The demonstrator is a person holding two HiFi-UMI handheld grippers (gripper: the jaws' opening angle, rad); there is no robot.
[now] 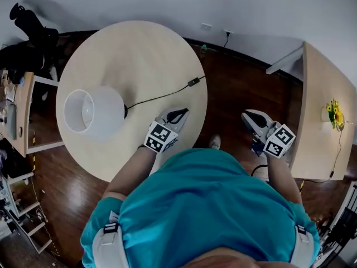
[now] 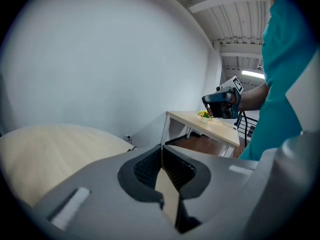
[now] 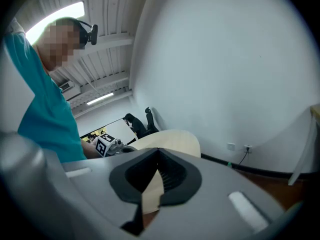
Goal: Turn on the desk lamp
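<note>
The desk lamp [image 1: 92, 111] with its white shade stands at the left of the round light-wood table [image 1: 139, 49]. Its black cord [image 1: 162, 96] runs right to an inline switch [image 1: 193, 82] near the table's far right edge. My left gripper [image 1: 179, 114] hangs over the table's near right part, just short of the cord, shut and empty [image 2: 161, 148]. Right of the table, over the floor, my right gripper [image 1: 249, 118] is shut with nothing in it [image 3: 159, 151]. The lamp is not seen in either gripper view.
A rectangular desk [image 1: 318, 94] with a pot of yellow flowers [image 1: 333, 111] stands at the right. A wall socket [image 1: 206, 26] sits behind the round table. A dark chair [image 1: 33, 29] and shelving [image 1: 17, 116] crowd the left side. Dark wood floor [image 1: 234, 88] lies between the tables.
</note>
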